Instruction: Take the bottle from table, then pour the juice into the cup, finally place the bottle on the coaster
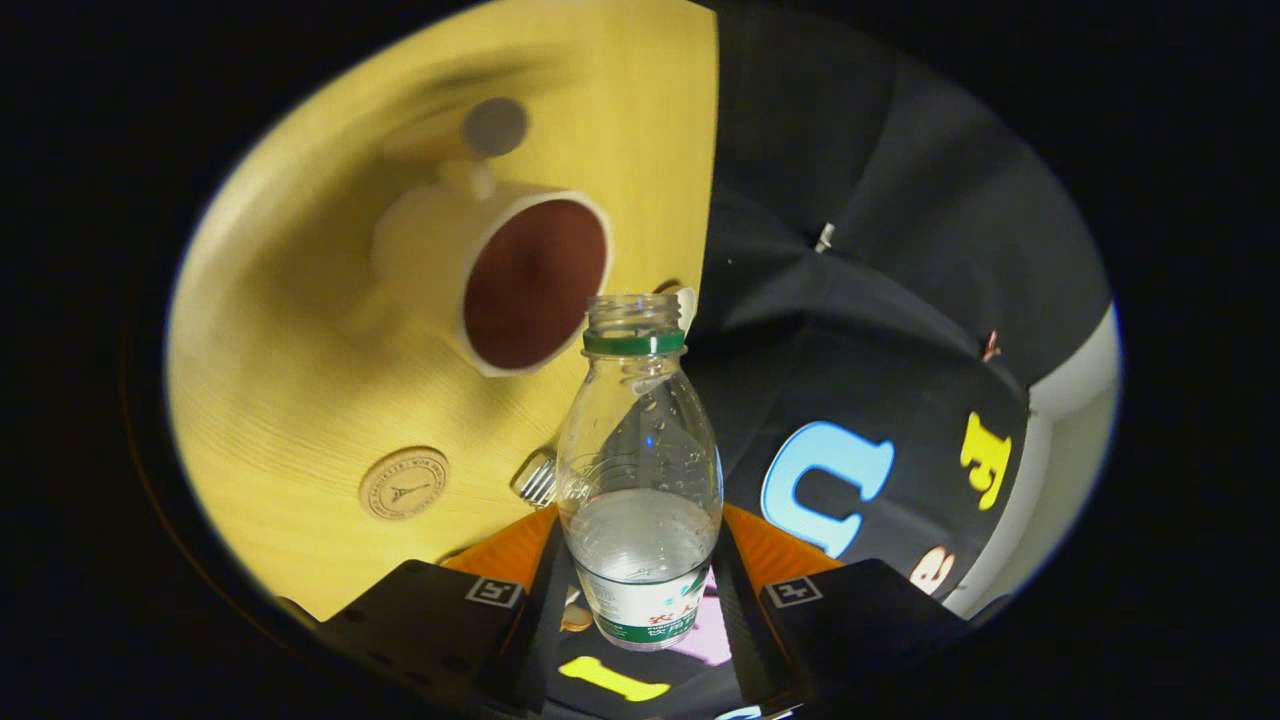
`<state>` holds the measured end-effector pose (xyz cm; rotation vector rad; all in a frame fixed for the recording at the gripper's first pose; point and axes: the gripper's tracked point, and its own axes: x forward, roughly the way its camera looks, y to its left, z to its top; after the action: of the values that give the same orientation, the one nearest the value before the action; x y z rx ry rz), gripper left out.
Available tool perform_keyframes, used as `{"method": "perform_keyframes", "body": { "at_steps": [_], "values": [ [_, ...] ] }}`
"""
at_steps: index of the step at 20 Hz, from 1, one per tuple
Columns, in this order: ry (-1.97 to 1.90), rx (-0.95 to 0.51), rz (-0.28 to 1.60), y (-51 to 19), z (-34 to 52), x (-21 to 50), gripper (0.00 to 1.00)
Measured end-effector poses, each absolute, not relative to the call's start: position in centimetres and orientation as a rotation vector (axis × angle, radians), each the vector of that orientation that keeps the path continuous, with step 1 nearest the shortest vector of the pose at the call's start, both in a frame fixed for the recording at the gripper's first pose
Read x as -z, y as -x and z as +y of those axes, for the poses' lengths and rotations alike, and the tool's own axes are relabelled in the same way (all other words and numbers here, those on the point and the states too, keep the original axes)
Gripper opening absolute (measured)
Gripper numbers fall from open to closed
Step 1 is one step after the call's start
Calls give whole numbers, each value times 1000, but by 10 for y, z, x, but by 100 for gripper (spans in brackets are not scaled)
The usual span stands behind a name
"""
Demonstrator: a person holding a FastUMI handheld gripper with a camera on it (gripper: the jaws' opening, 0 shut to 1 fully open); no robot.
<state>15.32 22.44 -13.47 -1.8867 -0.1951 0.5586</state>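
Dim booth, warm light on the counter, brightest near the coaster and fading to a smeared dark shadow beyond the cup. The cup is soft, motion-blurred, its rim smeared. The bottle, clamped between the tool fingers, is sharp; droplets and small glints show on its clear wall. Fisheye bend is strong: the counter edge curves and the rim of the view darkens. The booth wall sits in deep shade.

Booth with a wooden table and dark cloth wall

The pale yellow wood-grain table meets black draped cloth; a strip of light wall shows past the cloth's edge.
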Motion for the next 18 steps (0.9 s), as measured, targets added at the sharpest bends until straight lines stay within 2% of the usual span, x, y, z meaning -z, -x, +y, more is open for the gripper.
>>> {"method": "perform_keyframes", "body": {
  "at_steps": [3,8,18],
  "values": [
    [1633,-539,-21,-154,208,133,73],
    [1238,-513,148,-156,195,116,73],
    [422,-568,286,-173,169,107,73]
  ]
}}
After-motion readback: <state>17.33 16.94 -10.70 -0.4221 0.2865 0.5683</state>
